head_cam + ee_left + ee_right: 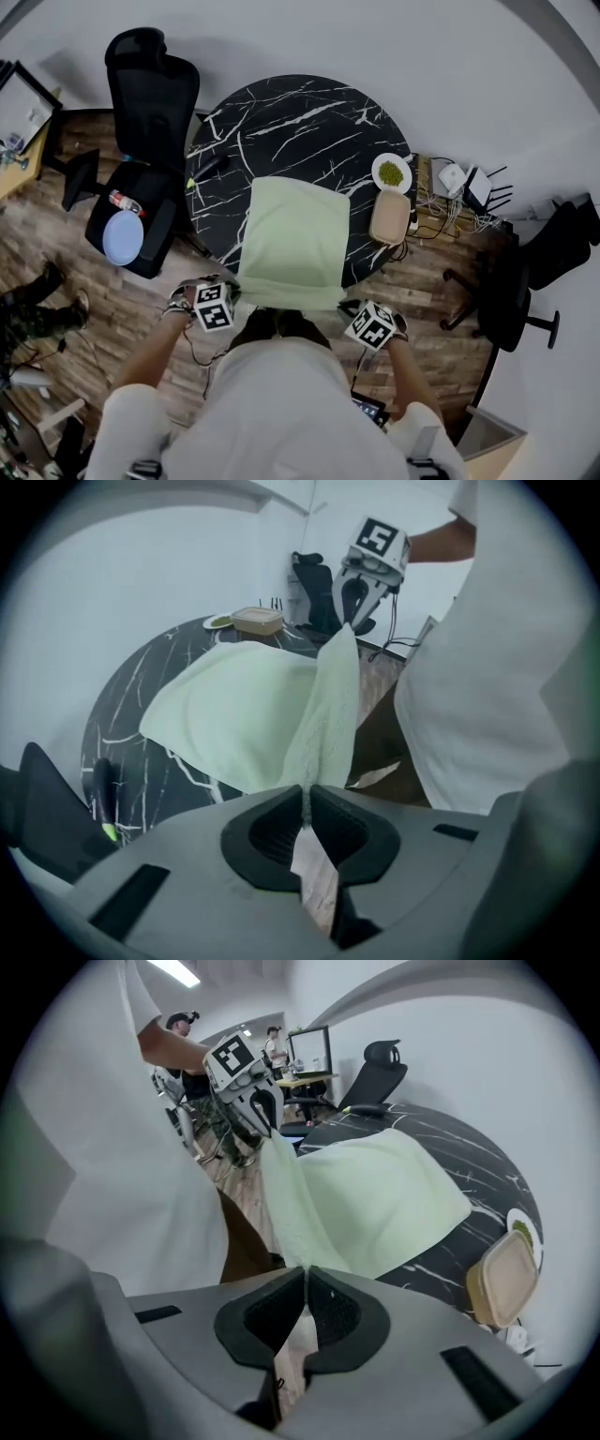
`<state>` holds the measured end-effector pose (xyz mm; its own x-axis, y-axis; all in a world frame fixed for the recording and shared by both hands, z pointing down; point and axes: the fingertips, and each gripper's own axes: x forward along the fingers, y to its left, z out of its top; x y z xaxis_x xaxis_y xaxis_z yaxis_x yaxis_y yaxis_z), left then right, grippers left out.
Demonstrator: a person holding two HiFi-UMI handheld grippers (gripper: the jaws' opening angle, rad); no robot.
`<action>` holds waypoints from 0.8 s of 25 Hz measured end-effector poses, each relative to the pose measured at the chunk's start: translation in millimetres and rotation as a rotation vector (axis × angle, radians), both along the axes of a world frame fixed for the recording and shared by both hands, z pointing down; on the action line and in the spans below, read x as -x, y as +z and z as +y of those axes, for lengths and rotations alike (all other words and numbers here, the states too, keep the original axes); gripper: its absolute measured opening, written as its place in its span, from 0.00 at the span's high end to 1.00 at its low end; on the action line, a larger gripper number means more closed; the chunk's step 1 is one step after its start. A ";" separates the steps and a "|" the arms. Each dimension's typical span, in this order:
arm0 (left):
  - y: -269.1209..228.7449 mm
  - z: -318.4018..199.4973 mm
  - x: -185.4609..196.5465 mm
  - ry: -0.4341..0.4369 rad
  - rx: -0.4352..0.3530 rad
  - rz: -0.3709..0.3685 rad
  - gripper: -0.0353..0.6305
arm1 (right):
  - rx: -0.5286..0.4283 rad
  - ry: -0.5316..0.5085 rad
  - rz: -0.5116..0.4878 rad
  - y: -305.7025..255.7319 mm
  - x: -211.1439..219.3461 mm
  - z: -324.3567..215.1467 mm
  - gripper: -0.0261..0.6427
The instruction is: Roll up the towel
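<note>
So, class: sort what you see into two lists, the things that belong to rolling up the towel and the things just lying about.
For the job: pale green terry towel; left tool, shut on a corner; right tool, shut on another; round black marble table.

Just lying about: small white plate of green food; beige lidded box; black office chair; pale blue round dish.

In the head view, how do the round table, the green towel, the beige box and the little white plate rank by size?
1. Black marble table
2. Light green towel
3. Beige box
4. White plate
The last two look close, the box slightly bigger.
</note>
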<state>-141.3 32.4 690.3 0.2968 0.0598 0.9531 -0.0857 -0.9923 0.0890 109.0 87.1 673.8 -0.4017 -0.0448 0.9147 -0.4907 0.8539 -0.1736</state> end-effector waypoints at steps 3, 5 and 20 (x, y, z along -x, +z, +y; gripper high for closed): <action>-4.2 -39.1 -5.4 -0.028 -0.060 0.006 0.92 | -0.060 0.033 0.011 -3.3 -7.4 -35.4 0.95; -1.3 -63.7 -9.3 -0.044 -0.088 -0.001 0.91 | -0.092 0.047 0.031 -1.2 -11.9 -59.5 0.95; 37.9 -152.7 -26.5 -0.300 -0.213 -0.015 0.64 | -0.284 0.235 0.249 60.6 -44.0 -158.9 0.86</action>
<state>-114.8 -120.3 728.1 0.2570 -0.2280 0.9391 -0.3754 -0.9190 -0.1204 153.1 -71.8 734.4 -0.1194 -0.3724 0.9203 -0.6743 0.7108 0.2002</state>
